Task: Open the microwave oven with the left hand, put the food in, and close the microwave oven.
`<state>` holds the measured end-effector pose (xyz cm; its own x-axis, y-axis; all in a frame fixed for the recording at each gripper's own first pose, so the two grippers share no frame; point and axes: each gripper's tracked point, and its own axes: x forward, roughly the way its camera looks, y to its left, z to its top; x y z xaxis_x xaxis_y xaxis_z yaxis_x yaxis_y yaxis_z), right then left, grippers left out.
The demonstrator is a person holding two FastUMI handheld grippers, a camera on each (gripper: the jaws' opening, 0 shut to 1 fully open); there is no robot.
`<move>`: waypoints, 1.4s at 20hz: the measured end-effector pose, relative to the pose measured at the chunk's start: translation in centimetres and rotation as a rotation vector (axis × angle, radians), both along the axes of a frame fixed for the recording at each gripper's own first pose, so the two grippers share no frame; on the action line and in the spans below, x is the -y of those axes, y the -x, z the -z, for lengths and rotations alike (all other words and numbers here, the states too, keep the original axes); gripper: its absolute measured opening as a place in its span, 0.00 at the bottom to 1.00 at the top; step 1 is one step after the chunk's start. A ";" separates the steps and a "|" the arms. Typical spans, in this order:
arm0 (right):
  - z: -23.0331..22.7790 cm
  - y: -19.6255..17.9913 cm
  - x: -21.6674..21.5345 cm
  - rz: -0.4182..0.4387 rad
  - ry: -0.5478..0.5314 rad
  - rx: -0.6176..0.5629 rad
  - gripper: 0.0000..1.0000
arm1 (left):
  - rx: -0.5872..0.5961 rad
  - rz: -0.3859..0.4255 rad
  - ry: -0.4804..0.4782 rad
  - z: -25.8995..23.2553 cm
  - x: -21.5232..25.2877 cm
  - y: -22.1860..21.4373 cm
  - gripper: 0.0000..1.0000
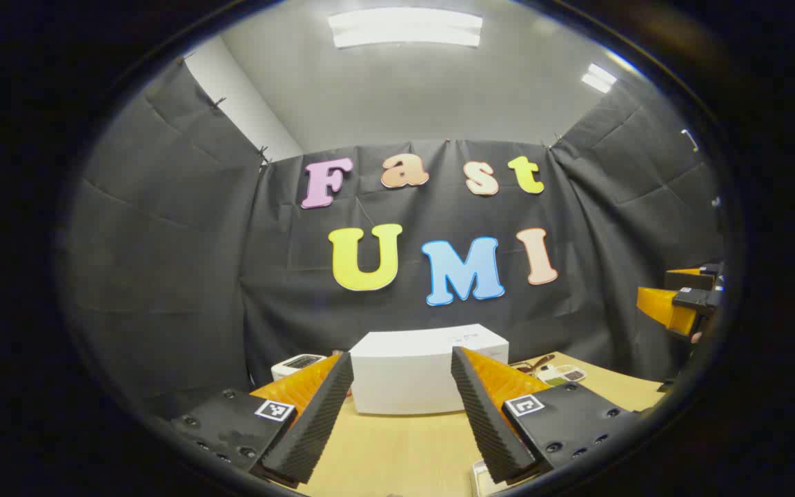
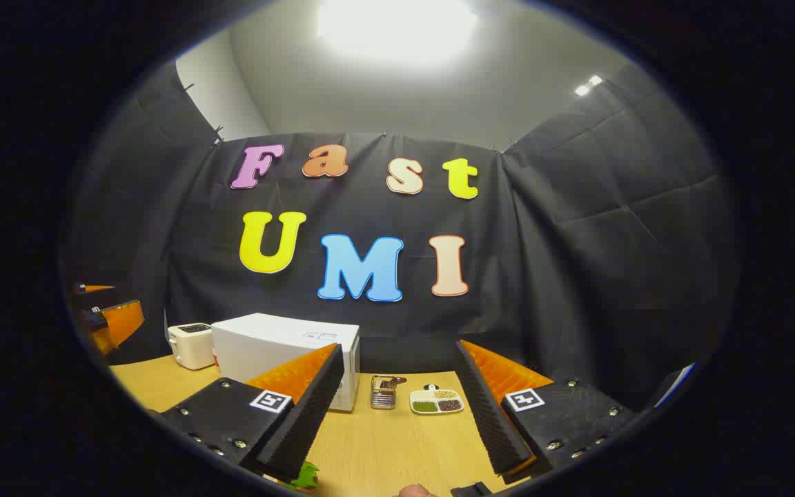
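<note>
The white microwave (image 1: 411, 376) stands on the wooden table (image 1: 397, 449) straight ahead of my left gripper (image 1: 401, 353), which is open and holds nothing, some way short of it. Its door looks shut. In the right gripper view the microwave (image 2: 280, 345) sits at the left. The food, a small divided white dish (image 2: 437, 401) with green, brown and pale portions, lies on the table to its right; the same dish (image 1: 560, 375) appears right of the microwave in the left gripper view. My right gripper (image 2: 399, 346) is open and empty above the table.
A white toaster (image 2: 190, 345) stands left of the microwave, also seen as the toaster (image 1: 297, 362). A small clear jar (image 2: 384, 392) sits between microwave and dish. A green item (image 2: 306, 475) lies by my right gripper's left finger. The other gripper (image 1: 687, 304) hangs at the far right.
</note>
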<state>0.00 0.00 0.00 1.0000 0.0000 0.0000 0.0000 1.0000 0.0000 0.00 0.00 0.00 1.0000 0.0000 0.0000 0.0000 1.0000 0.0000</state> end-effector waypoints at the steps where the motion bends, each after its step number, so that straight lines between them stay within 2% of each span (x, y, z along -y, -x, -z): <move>1: 0.1 -0.1 0.0 0.000 0.002 -0.001 0.97 | 0.002 0.000 -0.002 0.1 0.0 0.1 0.96; 12: 0.6 -1.0 0.2 -0.042 0.014 -0.008 0.97 | -0.011 -0.021 -0.014 0.1 0.8 -0.3 0.97; 16: 0.9 -1.7 0.8 -0.069 0.006 -0.011 0.97 | -0.001 -0.041 -0.016 -0.2 2.0 -0.7 0.95; 19: 1.4 -1.9 1.4 -0.093 0.005 -0.018 0.97 | 0.000 -0.045 -0.013 -0.1 3.5 -1.2 0.97; 24: 1.7 -1.1 1.8 -0.168 0.004 -0.017 0.97 | -0.002 -0.071 -0.041 0.3 5.6 -2.7 0.95; 28: 1.6 -0.9 2.4 -0.173 -0.008 -0.011 0.97 | -0.021 -0.055 -0.021 0.9 7.3 -4.4 0.97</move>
<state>0.93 -2.44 -1.57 0.9851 0.1717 -0.0100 -0.1716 0.9851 0.0090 4.42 -7.30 -0.93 0.9983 0.0556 -0.0200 -0.0552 0.9982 0.0220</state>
